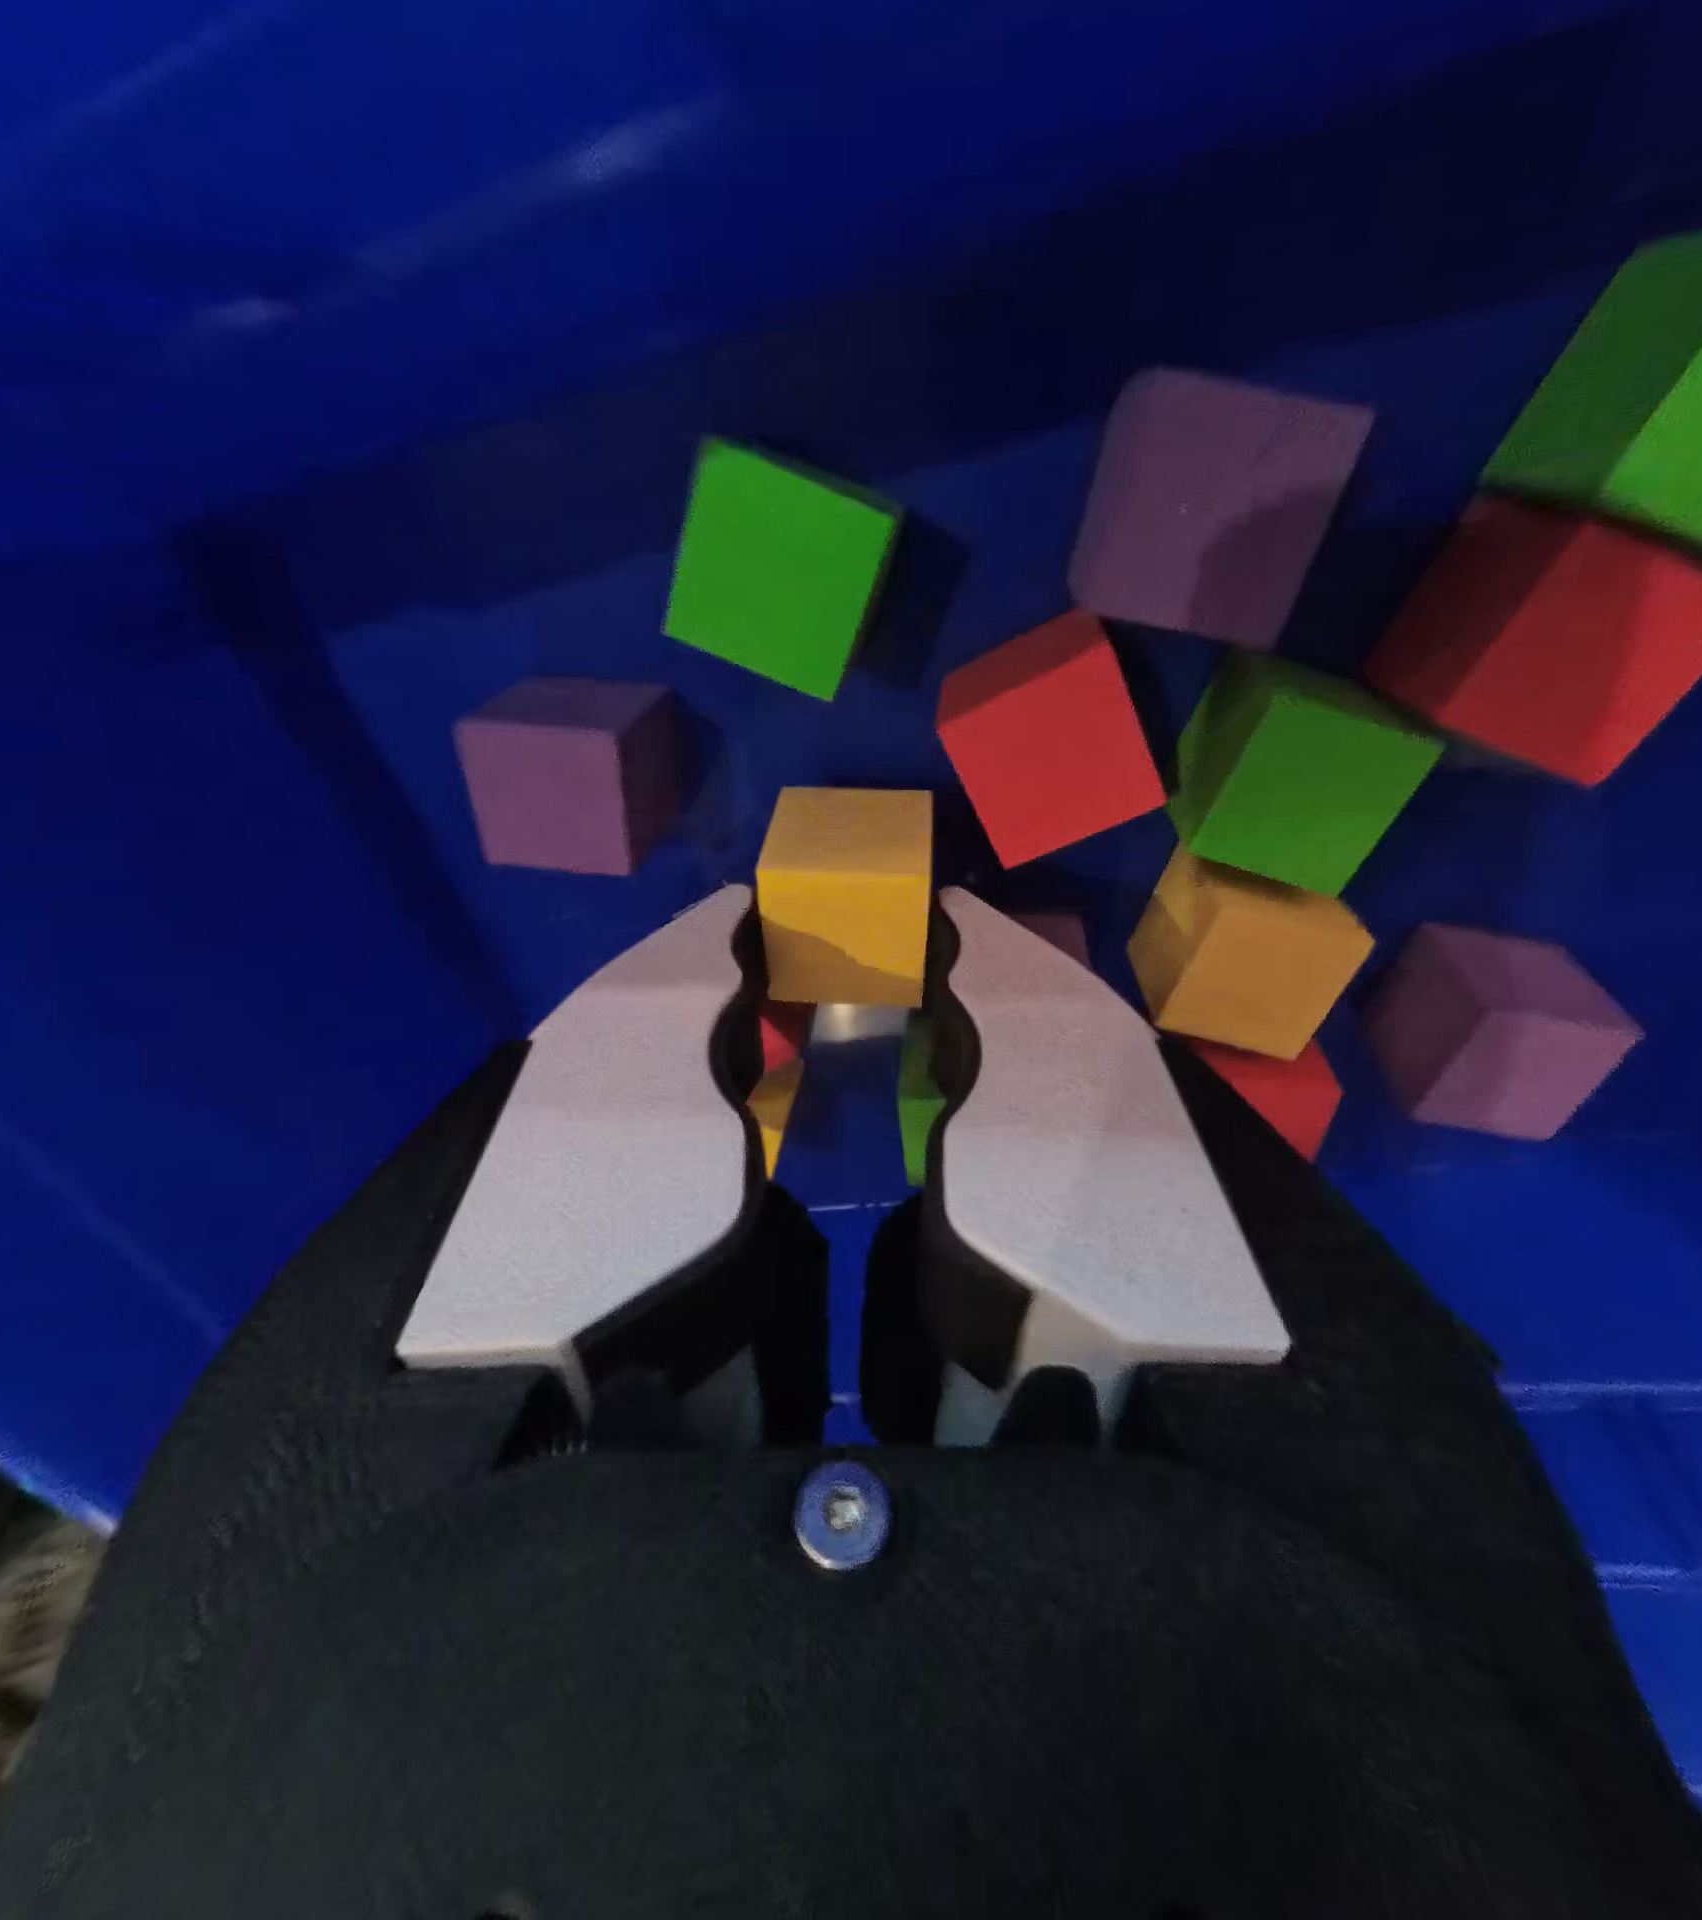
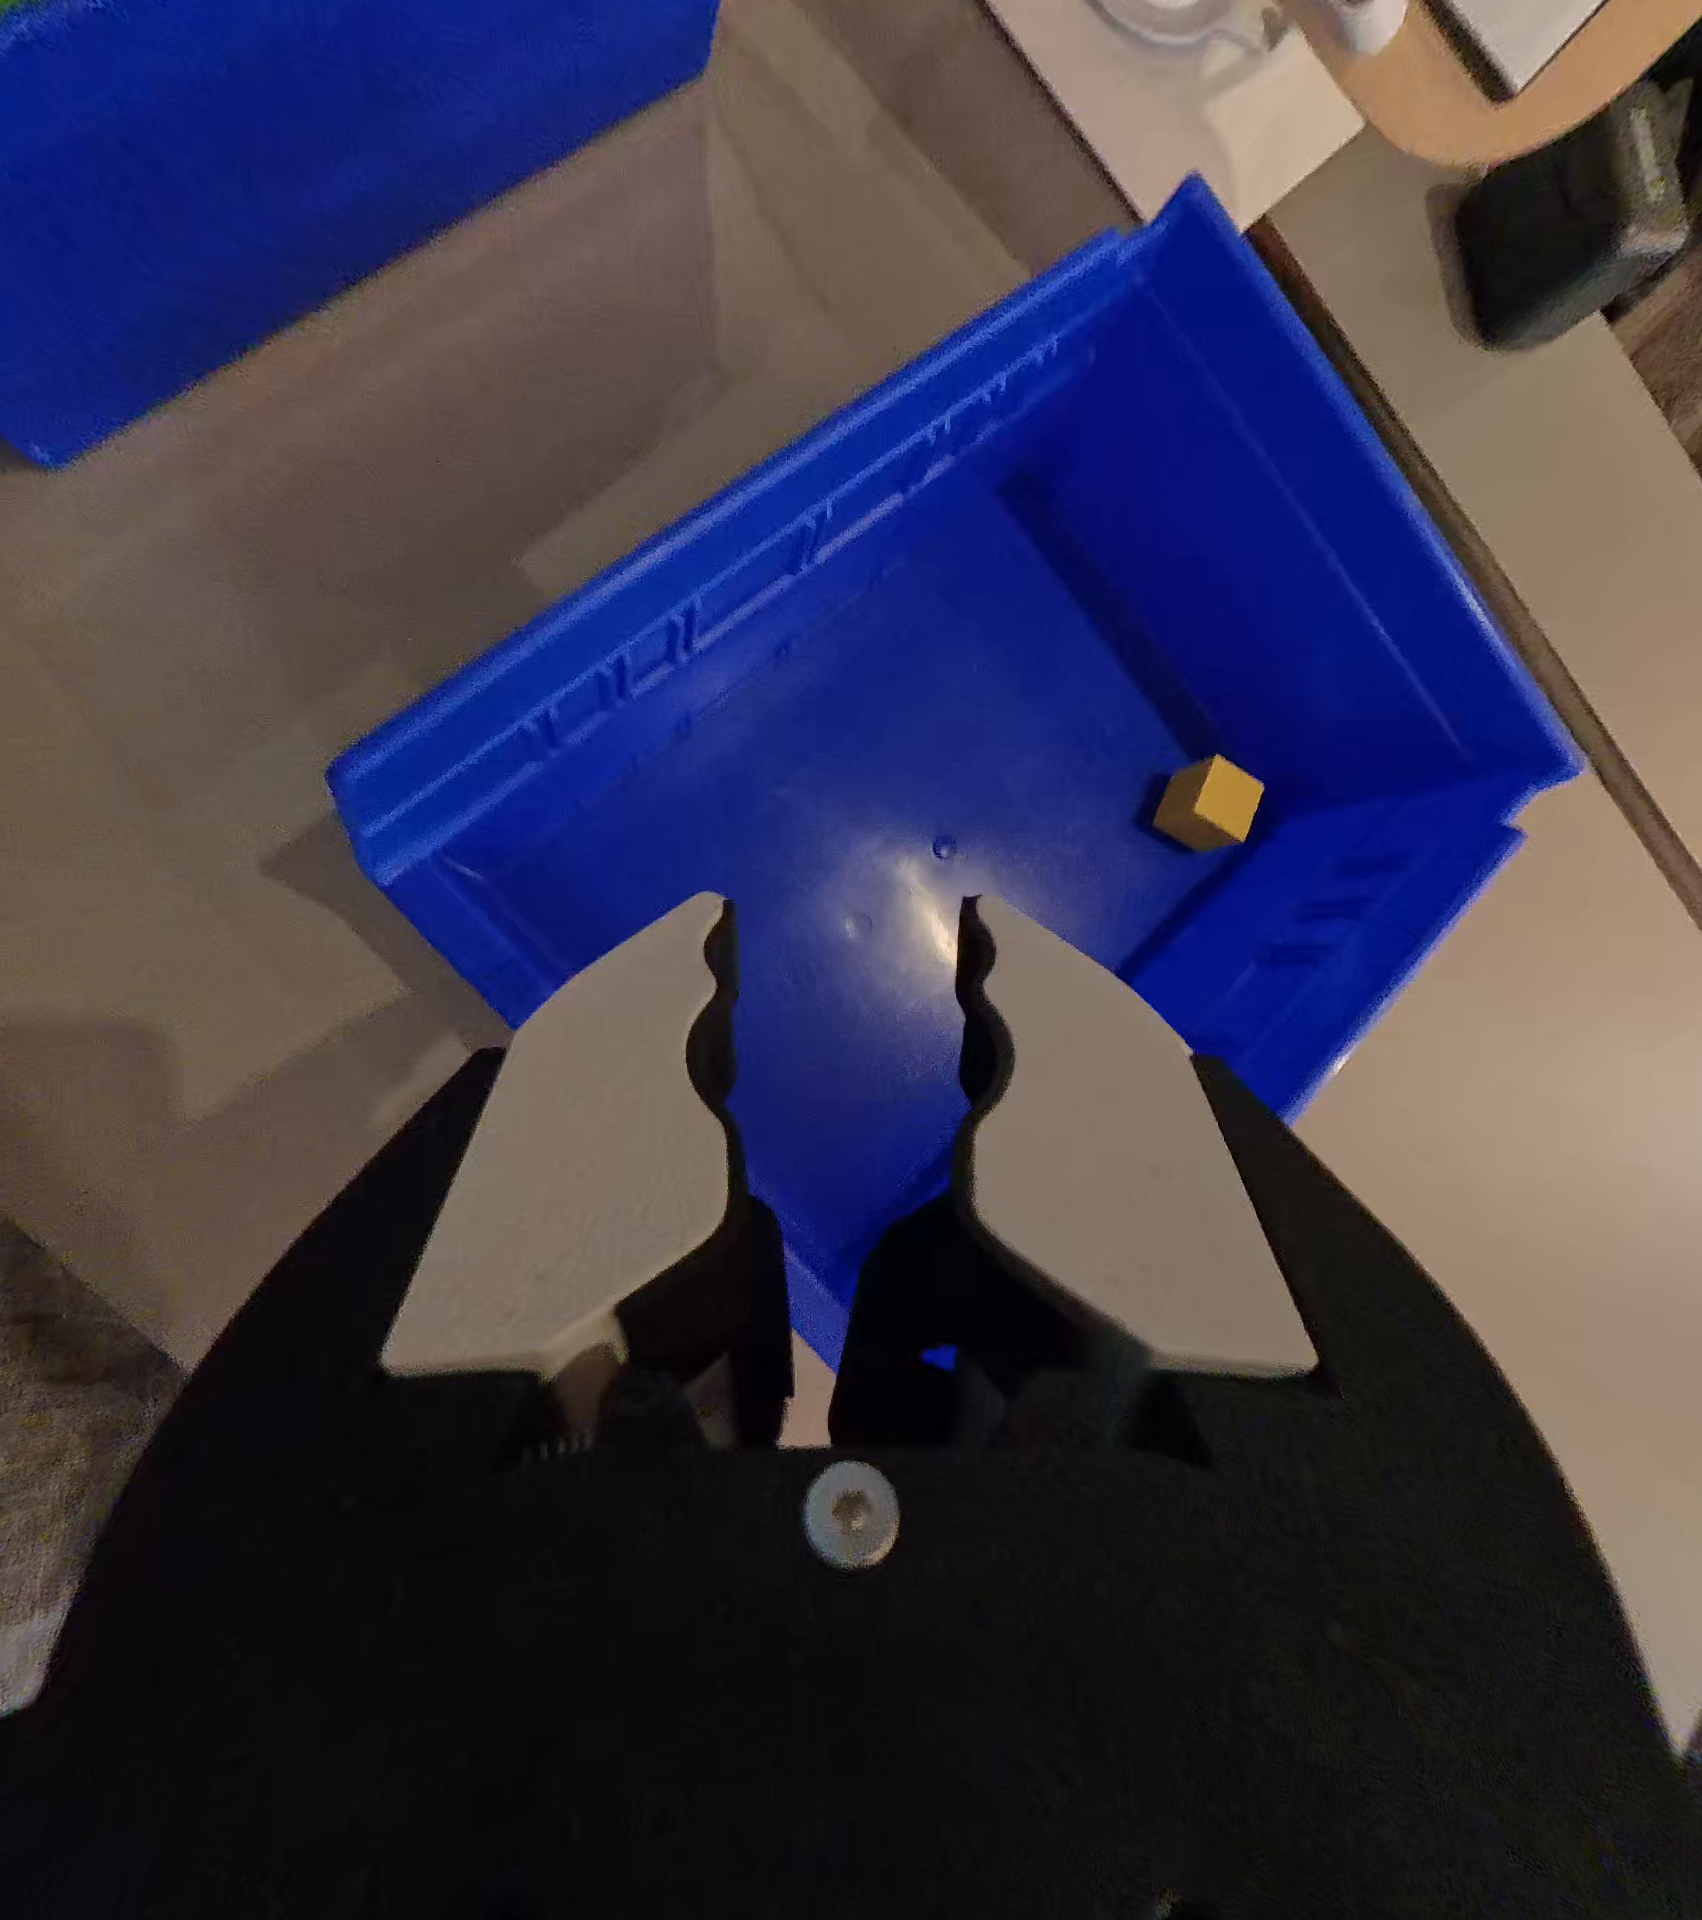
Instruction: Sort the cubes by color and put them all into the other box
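The left gripper [image 1: 844, 920] has its jaws closed on a yellow cube [image 1: 844, 896] inside a blue bin [image 1: 307, 416], with a green cube [image 1: 781, 566] at twelve o'clock, a red cube [image 1: 1049, 738] at two and a purple cube [image 1: 561, 774] at ten. The right gripper [image 2: 845, 909] hangs with jaws parted and empty over a second blue bin [image 2: 1346, 499] on the table [image 2: 203, 779], where a yellow block [image 2: 1208, 802] lies at two o'clock, by the bin's wall.

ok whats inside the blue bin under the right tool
One yellow cube in a corner of the blue bin; the right tool covers the bin's near end.
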Demonstrator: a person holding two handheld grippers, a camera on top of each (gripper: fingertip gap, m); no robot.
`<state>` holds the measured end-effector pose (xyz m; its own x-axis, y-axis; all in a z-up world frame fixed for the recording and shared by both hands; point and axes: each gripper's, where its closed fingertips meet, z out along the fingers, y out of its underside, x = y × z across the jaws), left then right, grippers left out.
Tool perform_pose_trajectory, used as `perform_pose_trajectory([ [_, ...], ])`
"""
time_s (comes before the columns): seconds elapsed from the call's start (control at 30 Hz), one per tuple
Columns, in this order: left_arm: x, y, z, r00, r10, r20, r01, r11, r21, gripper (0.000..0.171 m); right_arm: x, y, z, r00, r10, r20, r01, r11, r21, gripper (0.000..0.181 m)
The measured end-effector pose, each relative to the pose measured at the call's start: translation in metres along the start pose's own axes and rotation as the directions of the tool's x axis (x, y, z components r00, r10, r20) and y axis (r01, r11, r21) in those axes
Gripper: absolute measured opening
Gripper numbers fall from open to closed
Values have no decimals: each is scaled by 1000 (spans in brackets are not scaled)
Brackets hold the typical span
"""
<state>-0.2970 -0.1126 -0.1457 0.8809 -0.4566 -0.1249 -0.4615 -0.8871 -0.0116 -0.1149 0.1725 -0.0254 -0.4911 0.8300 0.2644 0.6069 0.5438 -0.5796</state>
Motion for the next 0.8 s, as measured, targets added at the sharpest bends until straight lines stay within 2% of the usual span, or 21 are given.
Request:
perform_pose_trajectory([
  [0.07,-3,-11,-21,990,-141,-5,140,978,155,29,-6,-13,1,1000,-12,15,11,996,90,40],
  [0.1,-2,-21,-36,974,-221,-47,226,938,261,29,-12,-22,1,999,-29,27,25,987,159,40],
  [0.13,4,-34,-53,946,-294,-140,325,869,373,29,-18,-32,1,998,-53,30,44,972,231,41],
  [0.17,11,-49,-74,904,-337,-264,426,770,475,29,-25,-42,1,996,-86,24,75,951,300,42],
  [0.23,30,-76,-118,805,-314,-503,586,547,598,29,-40,-62,0,985,-170,-26,165,889,426,43],
  [0.3,46,-93,-156,710,-241,-662,699,359,619,29,-57,-82,-3,961,-257,-106,274,809,520,44],
  [0.33,56,-99,-172,643,-182,-744,759,281,587,29,-68,-92,-5,942,-301,-145,330,765,553,45],
  [0.37,67,-106,-188,578,-92,-811,806,219,550,29,-78,-100,-6,922,-341,-183,382,728,569,48],
  [0.4,77,-111,-198,528,-28,-849,837,185,515,29,-91,-108,-8,898,-388,-207,432,689,582,48],
  [0.5,105,-126,-211,439,83,-895,877,179,447,29,-126,-132,-22,835,-482,-264,529,571,628,45],
  [0.57,122,-136,-216,418,123,-900,879,198,435,29,-145,-145,-29,811,-520,-267,550,524,651,44],
  [0.67,138,-147,-221,421,150,-895,870,214,445,29,-167,-156,-35,796,-561,-229,547,501,671,46],
  [0.8,149,-155,-223,425,168,-889,860,231,455,29,-181,-164,-49,814,-551,-181,494,494,716,43],
])
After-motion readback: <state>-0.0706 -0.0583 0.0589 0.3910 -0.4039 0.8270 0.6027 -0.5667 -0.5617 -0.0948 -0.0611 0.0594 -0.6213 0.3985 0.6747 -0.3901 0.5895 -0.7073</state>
